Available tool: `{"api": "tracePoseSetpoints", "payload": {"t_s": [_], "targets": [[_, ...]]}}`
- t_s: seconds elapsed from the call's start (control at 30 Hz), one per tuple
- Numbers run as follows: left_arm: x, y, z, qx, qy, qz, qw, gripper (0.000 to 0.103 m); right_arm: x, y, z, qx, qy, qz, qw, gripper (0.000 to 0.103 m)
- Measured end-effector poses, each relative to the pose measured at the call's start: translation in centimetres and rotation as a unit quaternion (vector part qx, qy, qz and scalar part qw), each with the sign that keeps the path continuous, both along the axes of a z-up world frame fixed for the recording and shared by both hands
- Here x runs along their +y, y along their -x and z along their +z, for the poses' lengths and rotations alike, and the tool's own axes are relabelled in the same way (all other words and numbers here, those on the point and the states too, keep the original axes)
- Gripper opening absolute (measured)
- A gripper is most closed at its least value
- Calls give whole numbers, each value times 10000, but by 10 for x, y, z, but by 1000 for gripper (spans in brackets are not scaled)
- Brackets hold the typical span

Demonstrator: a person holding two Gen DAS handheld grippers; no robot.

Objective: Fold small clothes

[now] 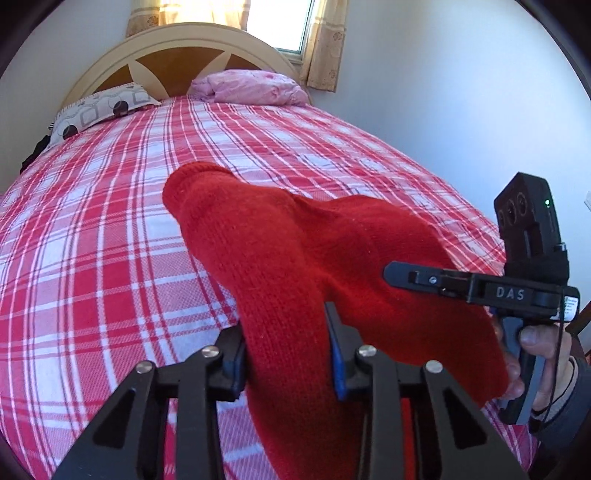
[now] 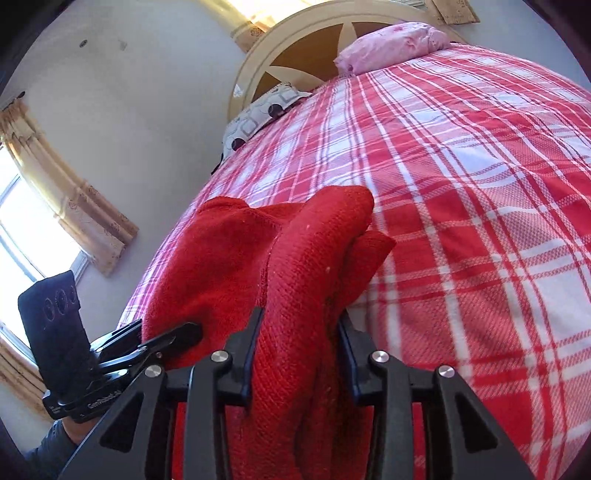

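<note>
A red knitted garment [image 1: 295,251] hangs between both grippers above the red and white plaid bed [image 1: 110,221]. My left gripper [image 1: 288,347] is shut on one bunched end of it. My right gripper [image 2: 299,347] is shut on the other end [image 2: 295,266], with folds of knit bulging past the fingers. In the left wrist view the right gripper [image 1: 391,275] shows at the right edge, its finger pressed into the cloth. In the right wrist view the left gripper [image 2: 192,332] shows at the lower left, closed on the cloth.
The plaid bedspread [image 2: 480,184] covers the whole bed. A pink pillow [image 1: 255,86] and a patterned grey pillow [image 1: 96,110] lie by the wooden headboard [image 1: 177,55]. Curtained windows [image 1: 280,22] stand behind the bed and at the left side [image 2: 22,221].
</note>
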State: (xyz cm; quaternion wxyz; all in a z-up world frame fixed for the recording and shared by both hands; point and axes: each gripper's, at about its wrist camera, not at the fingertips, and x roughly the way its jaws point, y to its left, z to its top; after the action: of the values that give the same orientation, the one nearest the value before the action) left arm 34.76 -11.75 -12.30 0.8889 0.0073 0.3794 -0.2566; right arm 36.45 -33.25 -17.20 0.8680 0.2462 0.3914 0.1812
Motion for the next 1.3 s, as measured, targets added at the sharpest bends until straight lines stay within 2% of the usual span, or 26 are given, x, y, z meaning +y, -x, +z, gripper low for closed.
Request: {"api": "tracePoseSetpoints", "payload": {"t_s": [0.13, 0.33, 0.5, 0.8, 1.07, 1.3], "targets": [[14, 22, 14, -244, 0, 67, 9997, 36, 18, 13, 10, -126, -18, 118, 9998, 37], [40, 53, 30, -383, 96, 261, 9989, 35, 51, 34, 32, -358, -126, 394, 9985, 37], [70, 77, 38, -347, 71, 581, 9977, 35, 86, 51, 51, -530, -173, 719, 9959, 37], [132, 120, 39, -396, -27, 1105, 9931, 35, 169, 77, 64, -624, -136, 1460, 9872, 37], [197, 154, 43, -436, 29, 1713, 9843, 34, 254, 83, 67, -587, -230, 2152, 9745, 37], [252, 173, 36, -383, 12, 2245, 9737, 34, 329, 83, 70, -572, -260, 2685, 9612, 37]]}}
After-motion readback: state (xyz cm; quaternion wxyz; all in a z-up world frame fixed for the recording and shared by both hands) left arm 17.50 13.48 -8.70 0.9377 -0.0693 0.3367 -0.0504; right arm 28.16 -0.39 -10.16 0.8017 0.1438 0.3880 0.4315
